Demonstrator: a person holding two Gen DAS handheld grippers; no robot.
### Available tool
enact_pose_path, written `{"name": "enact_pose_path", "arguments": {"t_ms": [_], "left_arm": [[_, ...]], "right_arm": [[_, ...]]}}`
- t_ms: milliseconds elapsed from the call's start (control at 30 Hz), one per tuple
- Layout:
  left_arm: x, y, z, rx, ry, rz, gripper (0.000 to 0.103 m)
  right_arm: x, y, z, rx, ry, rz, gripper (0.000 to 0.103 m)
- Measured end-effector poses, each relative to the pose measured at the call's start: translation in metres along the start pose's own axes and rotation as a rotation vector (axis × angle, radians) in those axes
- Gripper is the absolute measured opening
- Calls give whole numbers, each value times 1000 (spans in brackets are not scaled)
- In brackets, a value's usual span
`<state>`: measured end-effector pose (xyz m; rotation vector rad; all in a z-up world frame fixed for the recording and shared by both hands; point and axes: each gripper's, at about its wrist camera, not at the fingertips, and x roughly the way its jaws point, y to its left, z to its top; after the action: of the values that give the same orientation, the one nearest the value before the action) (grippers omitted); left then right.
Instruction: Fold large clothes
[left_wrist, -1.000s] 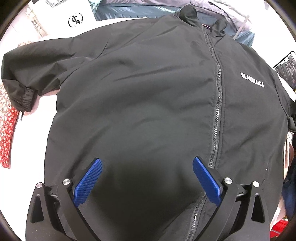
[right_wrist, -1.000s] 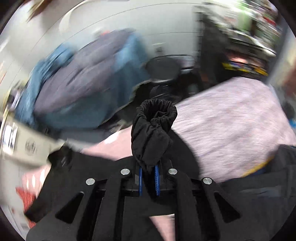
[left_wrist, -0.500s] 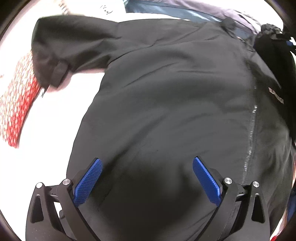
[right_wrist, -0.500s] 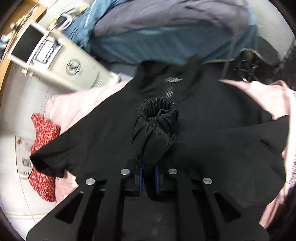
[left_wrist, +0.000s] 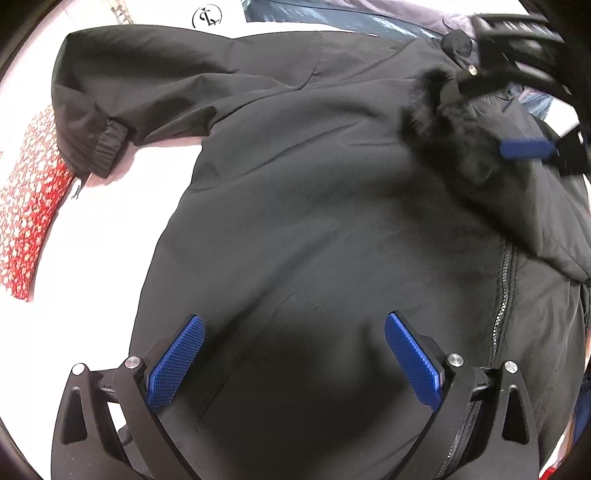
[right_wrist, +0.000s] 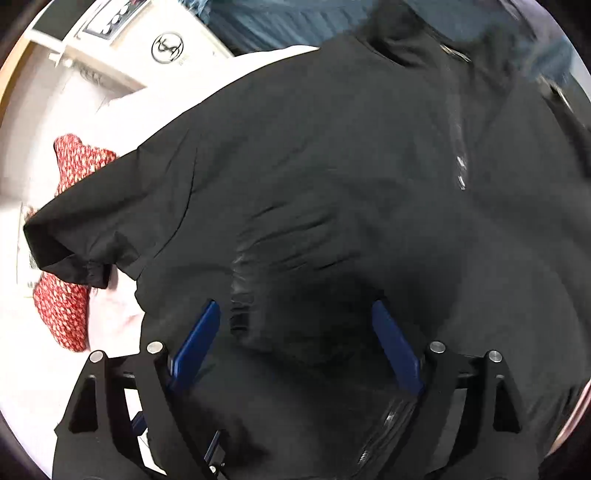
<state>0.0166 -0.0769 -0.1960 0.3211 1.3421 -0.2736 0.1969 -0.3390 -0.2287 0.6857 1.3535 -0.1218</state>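
A black zip-up jacket lies front up on a pale bed. Its left sleeve stretches out sideways, the ribbed cuff folded under. My left gripper hovers open over the jacket's lower body with nothing between its blue pads. My right gripper points down at the chest and its jaws are opening. The other sleeve's gathered cuff lies loose between them on the jacket, and the pads do not press it. In the left wrist view the right gripper appears at the upper right, over that folded-in sleeve.
A red patterned cloth lies left of the jacket, partly under the left sleeve. A white appliance with a round logo stands beyond the bed. Blue and grey bedding is piled behind the collar.
My right gripper swung over and down onto the jacket's chest with the sleeve cuff, then opened and let it go. The left gripper shifted sideways over the jacket, still open.
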Motion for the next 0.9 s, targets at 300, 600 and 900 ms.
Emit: {"name": "enact_pose_path", "arguments": {"t_ms": [300, 600, 900], "left_arm": [[7, -18, 4, 29, 17, -14, 97], [0, -55, 18, 99, -5, -40, 97], [-2, -86, 27, 167, -5, -29, 97]], "right_arm": [[-43, -52, -39, -4, -112, -70, 84], [-111, -178, -58, 289, -401, -321, 84], [-47, -215, -90, 244, -207, -436, 85]]}}
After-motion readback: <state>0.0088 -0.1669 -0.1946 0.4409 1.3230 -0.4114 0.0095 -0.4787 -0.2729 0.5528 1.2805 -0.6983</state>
